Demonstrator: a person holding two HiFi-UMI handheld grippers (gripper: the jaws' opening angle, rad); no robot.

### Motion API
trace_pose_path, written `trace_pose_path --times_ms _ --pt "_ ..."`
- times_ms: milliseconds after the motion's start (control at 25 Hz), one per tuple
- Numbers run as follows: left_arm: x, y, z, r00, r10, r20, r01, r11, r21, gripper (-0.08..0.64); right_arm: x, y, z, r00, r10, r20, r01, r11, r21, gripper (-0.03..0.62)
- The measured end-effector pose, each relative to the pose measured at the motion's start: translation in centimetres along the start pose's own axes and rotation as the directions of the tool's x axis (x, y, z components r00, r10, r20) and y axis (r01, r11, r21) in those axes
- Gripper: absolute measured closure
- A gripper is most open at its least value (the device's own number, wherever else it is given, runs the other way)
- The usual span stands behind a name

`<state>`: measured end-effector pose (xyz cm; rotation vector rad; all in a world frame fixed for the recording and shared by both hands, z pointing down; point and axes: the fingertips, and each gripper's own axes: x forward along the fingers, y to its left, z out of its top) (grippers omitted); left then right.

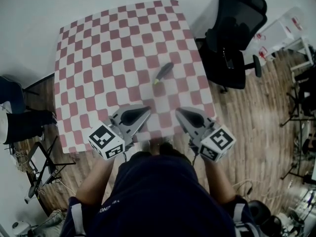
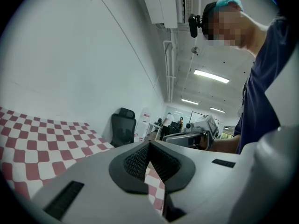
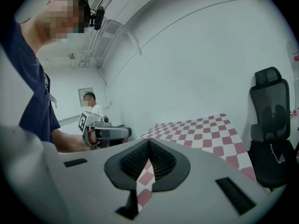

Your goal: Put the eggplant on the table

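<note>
Counting: 1 eggplant (image 1: 163, 72) on 1 table (image 1: 98, 58) | left gripper (image 1: 147, 109), right gripper (image 1: 179, 110) closed

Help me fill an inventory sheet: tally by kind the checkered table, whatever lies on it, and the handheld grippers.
Table: 1
Eggplant: 1
Grippers: 2 (left gripper, right gripper)
Total: 4
</note>
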<state>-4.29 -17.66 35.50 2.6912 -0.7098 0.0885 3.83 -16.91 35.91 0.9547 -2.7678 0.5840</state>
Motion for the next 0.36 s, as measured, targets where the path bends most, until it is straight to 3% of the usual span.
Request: trace_pose_path --times_ms 360 --pt "0.6 1.2 0.3 1.0 0.013 -0.003 -0.013 1.0 0.003 0.534 1.1 -0.9 0.5 1.0 0.02 -0.01 -0.02 1.0 -0.002 0.575"
